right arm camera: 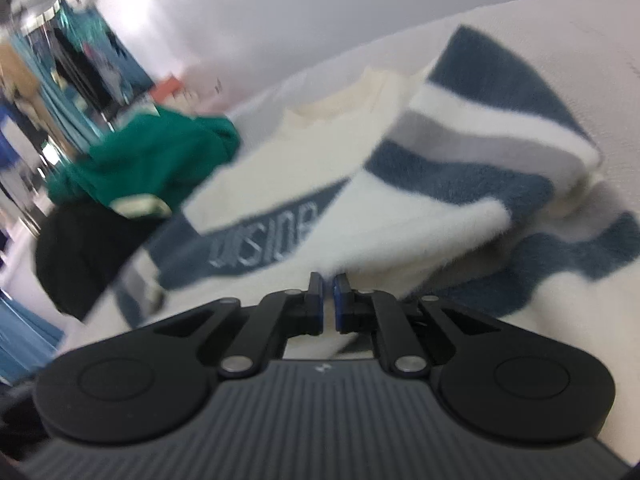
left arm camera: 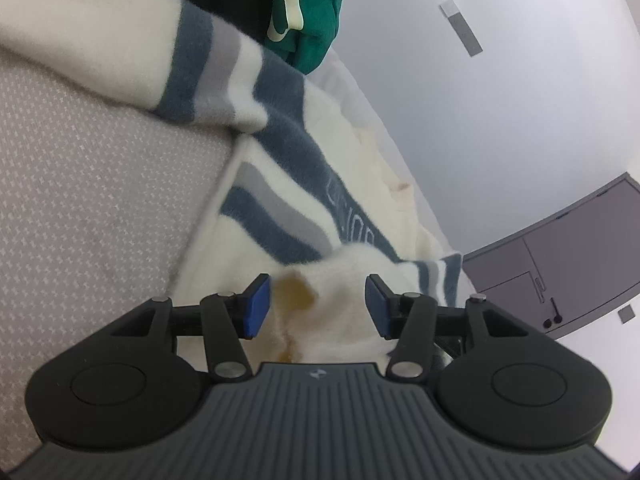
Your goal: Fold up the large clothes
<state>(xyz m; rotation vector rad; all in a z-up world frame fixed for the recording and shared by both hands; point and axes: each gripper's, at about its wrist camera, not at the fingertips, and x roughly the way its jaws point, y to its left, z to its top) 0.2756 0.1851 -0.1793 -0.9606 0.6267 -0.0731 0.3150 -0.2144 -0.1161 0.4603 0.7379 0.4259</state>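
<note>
Left wrist view: the left gripper [left arm camera: 318,306] sits nearest, its jaws wide apart, with blue pads [left arm camera: 256,306] either side of a bunched fold of the cream sweater [left arm camera: 344,280]. A yellow-brown stain [left arm camera: 296,290] marks the fabric between the jaws. Whether the pads touch the cloth cannot be told. The sweater, cream with blue and grey stripes, spreads from here toward the far side across a grey patterned bed surface [left arm camera: 92,184], which shows bare on the left. A striped sleeve [left arm camera: 192,68] lies across the far left. Beyond it, at the far edge, a green garment [left arm camera: 316,12] lies beside something black. On the right are a white wall [left arm camera: 500,120] and a grey cabinet [left arm camera: 560,248].

Right wrist view: the picture is blurred. The right gripper [right arm camera: 328,300] has its jaws nearly together, only a thin gap between the blue pads [right arm camera: 317,300]; nothing can be seen held between them. Just past the tips lies the same sweater [right arm camera: 360,184], its blue band with pale lettering [right arm camera: 264,240] to the left and a folded sleeve [right arm camera: 480,140] laid over the body to the right, collar at the far end. On the left, further off, the green garment [right arm camera: 152,160] rests against a black garment [right arm camera: 88,256], both close to the sweater's left edge. Hanging clothes [right arm camera: 48,64] show blurred at the far left.
</note>
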